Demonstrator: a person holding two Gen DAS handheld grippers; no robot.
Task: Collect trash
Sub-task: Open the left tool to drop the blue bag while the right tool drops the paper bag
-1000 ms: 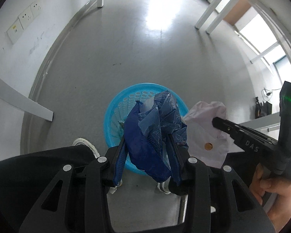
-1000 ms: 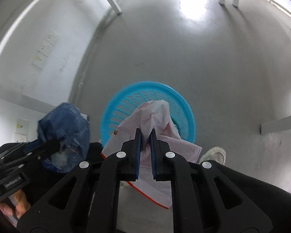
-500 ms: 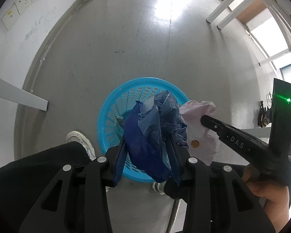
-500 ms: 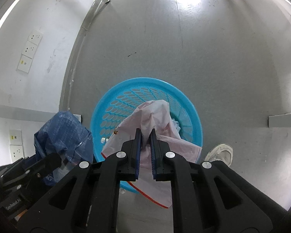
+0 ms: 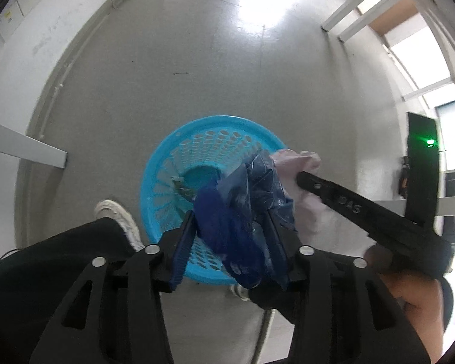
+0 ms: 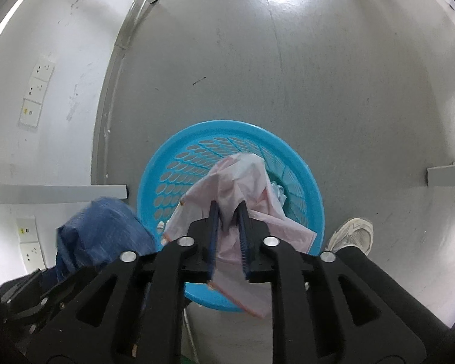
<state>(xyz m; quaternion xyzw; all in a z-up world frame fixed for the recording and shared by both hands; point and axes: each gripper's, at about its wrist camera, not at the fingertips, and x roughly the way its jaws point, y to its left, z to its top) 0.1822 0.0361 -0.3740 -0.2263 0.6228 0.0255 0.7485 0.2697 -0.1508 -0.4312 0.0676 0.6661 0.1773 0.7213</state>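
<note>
A round blue plastic basket [image 5: 224, 119] stands on the grey floor below both grippers. My left gripper [image 5: 229, 214] points down over it and its jaws are opening. The crumpled dark blue plastic bag [image 5: 242, 212] still hangs between them, leaning on the right finger with the left pad just clear. My right gripper [image 6: 228, 204] hangs over the same basket [image 6: 227, 125], jaws opening too. The pale pink bag [image 6: 239, 176] sags loosely in the gap. In the left wrist view the pink bag [image 5: 300, 157] shows at the right gripper [image 5: 300, 177]. The blue bag [image 6: 103, 230] shows at lower left in the right wrist view.
The person's white shoes [image 5: 115, 212] [image 6: 352, 233] stand on either side of the basket. A white wall with sockets [image 6: 36, 91] runs along the left. Grey ledge ends [image 5: 24, 148] [image 6: 446, 176] jut in. White table legs [image 5: 348, 15] stand at the far right.
Both grippers have sunk toward the basket, which looks larger. Both pairs of jaws have widened. The blue bag has slumped toward the right finger and the pink bag hangs slacker.
</note>
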